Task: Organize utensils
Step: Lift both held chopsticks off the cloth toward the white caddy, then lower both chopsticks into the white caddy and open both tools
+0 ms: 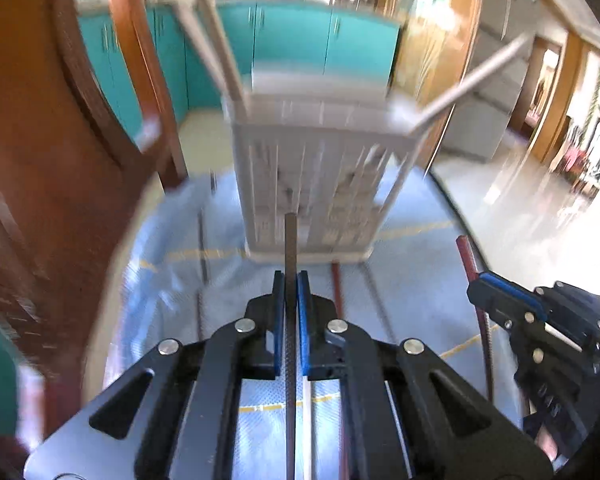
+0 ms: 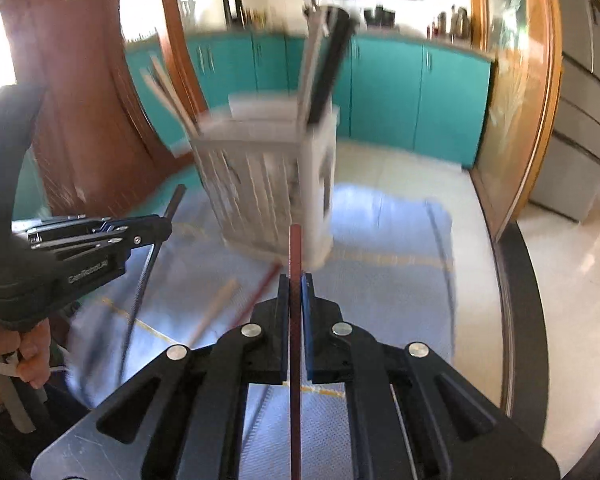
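Right tool clamped on a red chopstick, caddy ahead

The right tool (image 2: 295, 280) pinches a red chopstick (image 2: 295, 248) between its blue pads, the stick running straight forward. Just beyond its tip stands a blurred white slotted caddy (image 2: 268, 184) holding sticks, on a blue mat (image 2: 388, 240). To the left, the left tool (image 2: 156, 228) grips a dark chopstick (image 2: 174, 200). Loose sticks (image 2: 220, 304) lie between.

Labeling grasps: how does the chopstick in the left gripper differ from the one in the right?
Colour: the left gripper holds a dark grey chopstick; the right gripper holds a reddish-brown chopstick.
Finish: the grey one looks finely textured, the red one smoother.
Shared: each is clamped between closed blue-padded jaws, runs straight along the gripper's axis, and points at the white slotted holder on the blue mat.
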`<action>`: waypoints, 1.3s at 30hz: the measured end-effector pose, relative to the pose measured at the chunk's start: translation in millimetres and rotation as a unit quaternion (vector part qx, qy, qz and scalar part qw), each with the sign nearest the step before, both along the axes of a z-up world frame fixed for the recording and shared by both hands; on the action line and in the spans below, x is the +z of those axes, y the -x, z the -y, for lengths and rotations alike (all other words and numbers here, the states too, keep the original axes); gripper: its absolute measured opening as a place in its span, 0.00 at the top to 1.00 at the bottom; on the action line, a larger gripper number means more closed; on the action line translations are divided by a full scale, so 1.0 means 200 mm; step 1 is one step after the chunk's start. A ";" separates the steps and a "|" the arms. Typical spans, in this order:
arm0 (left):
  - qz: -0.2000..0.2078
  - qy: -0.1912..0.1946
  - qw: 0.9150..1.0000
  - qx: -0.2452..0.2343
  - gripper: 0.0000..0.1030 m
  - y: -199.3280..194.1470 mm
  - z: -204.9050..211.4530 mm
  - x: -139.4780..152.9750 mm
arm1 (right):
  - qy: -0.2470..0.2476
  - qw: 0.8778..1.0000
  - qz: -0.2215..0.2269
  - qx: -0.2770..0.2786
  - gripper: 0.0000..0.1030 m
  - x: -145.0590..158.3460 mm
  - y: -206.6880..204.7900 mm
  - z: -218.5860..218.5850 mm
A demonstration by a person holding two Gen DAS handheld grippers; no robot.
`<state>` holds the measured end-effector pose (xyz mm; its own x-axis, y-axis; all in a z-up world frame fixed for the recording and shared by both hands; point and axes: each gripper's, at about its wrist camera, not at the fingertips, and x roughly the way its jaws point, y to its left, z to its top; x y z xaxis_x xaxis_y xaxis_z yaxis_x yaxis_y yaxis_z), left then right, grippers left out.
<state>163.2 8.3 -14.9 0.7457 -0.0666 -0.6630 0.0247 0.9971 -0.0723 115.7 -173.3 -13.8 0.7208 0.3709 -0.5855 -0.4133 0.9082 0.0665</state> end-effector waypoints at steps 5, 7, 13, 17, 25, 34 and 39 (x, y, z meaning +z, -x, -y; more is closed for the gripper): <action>0.109 0.004 0.994 -0.002 0.93 0.23 -0.01 0.37 | -0.055 0.997 0.062 0.004 0.94 0.28 0.12 0.11; 0.146 0.007 0.989 0.000 0.93 0.27 -0.02 0.50 | -0.068 0.994 0.086 0.003 0.94 0.38 0.13 0.12; 0.218 0.035 0.975 0.019 0.93 0.22 -0.09 0.83 | -0.105 0.981 0.164 0.003 0.94 0.72 0.03 0.07; 0.254 0.086 0.963 0.039 0.93 0.13 -0.16 0.96 | -0.130 0.970 0.203 -0.008 0.94 0.84 -0.08 0.02; 0.246 0.087 0.962 0.083 0.93 -0.12 -0.22 0.81 | -0.115 0.957 0.261 -0.045 0.94 0.77 -0.22 -0.08; 0.189 0.038 0.978 0.075 0.93 -0.28 -0.13 0.63 | -0.162 0.947 0.270 -0.060 0.94 0.85 -0.25 -0.02; 0.176 0.020 0.982 0.064 0.93 -0.31 -0.09 0.56 | -0.129 0.944 0.295 -0.065 0.94 0.83 -0.28 -0.07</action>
